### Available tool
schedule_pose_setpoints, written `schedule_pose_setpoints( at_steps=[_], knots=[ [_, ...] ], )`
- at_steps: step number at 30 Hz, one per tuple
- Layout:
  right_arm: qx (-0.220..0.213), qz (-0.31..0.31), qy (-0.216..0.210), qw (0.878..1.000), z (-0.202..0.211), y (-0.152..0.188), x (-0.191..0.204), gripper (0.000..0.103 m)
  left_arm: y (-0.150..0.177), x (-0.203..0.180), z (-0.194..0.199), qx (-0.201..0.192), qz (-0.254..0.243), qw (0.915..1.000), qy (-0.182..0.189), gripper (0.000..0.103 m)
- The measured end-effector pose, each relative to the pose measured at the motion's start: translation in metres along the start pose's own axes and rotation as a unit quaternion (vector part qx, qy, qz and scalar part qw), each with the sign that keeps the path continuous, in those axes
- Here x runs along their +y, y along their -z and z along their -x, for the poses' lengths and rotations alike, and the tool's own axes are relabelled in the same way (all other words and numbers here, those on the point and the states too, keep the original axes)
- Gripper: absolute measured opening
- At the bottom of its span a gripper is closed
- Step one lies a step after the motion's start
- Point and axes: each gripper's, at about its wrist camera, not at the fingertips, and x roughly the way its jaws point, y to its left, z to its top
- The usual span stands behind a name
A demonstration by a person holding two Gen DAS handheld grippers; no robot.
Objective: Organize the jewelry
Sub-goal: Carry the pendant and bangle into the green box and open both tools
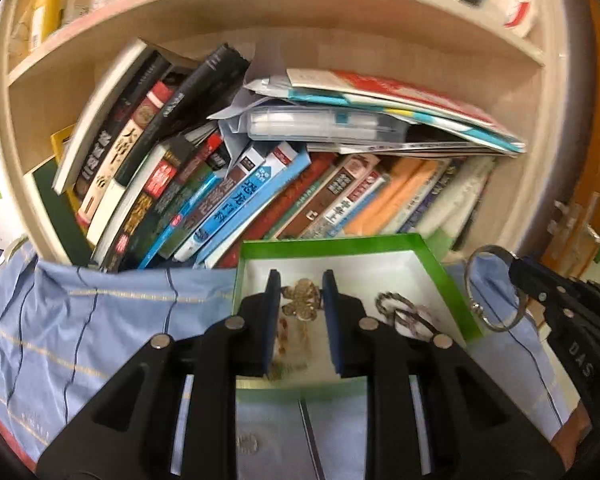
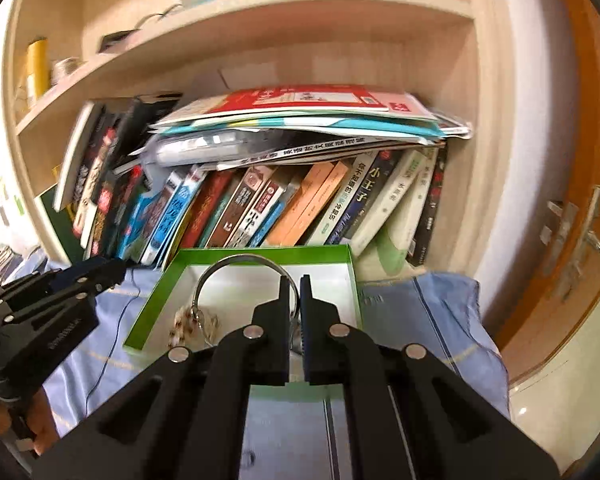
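Note:
A green-rimmed box point(image 1: 332, 242) with a white floor lies on blue striped cloth just in front of both grippers. My left gripper point(image 1: 301, 274) is shut on a gold flower-shaped ornament point(image 1: 302, 300), which fills the narrow gap between its blue pads above the box. Silver twisted rings point(image 1: 400, 308) lie in the box to the right. My right gripper point(image 2: 295, 280) is shut on a silver bangle point(image 2: 244, 258) and holds it upright over the box point(image 2: 260, 254). Brown and white beads point(image 2: 184, 322) lie inside. The bangle point(image 1: 467, 280) also shows at the right gripper's tip point(image 1: 516, 270).
A wooden bookshelf stands right behind the box, packed with leaning books point(image 1: 260, 184) and a stack of folders on top. The blue cloth point(image 2: 420, 312) covers the surface. A wooden door with a metal handle point(image 2: 588, 232) is on the right. A hand point(image 2: 40, 420) holds the left gripper point(image 2: 118, 270).

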Motion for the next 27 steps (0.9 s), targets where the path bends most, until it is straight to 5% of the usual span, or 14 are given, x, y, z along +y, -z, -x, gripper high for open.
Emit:
schedule_pose_setpoints(
  at_steps=[10, 12, 13, 15, 16, 22, 27],
  knots=[
    [0.115, 0.000, 0.028, 0.993, -0.100, 0.033, -0.004, 0.006, 0.027, 0.003, -0.121, 0.135, 0.010, 0.9908, -0.005, 0.022],
    [0.117, 0.001, 0.031, 0.993, -0.100, 0.035, -0.006, 0.015, 0.033, 0.006, -0.127, 0.145, 0.013, 0.9894, -0.002, 0.023],
    [0.113, -0.002, 0.031, 0.993, -0.096, 0.034, -0.008, 0.020, 0.034, 0.008, -0.127, 0.145, 0.013, 0.9893, 0.001, 0.031],
    [0.094, -0.008, 0.025, 0.995, -0.081, 0.033, -0.012, 0.053, 0.034, 0.010, -0.121, 0.140, 0.015, 0.9900, 0.005, 0.046],
    [0.082, -0.009, 0.024, 0.996, -0.072, 0.032, -0.015, 0.057, 0.033, 0.012, -0.113, 0.130, 0.015, 0.9915, 0.001, 0.053],
    [0.050, -0.023, 0.009, 0.998, -0.004, 0.056, -0.025, 0.065, 0.045, 0.029, -0.047, 0.077, 0.016, 0.9963, -0.036, 0.070],
    [0.074, -0.010, -0.010, 0.997, 0.017, 0.115, -0.016, 0.065, 0.101, 0.058, -0.004, 0.072, 0.064, 0.9939, -0.055, 0.062]
  ],
)
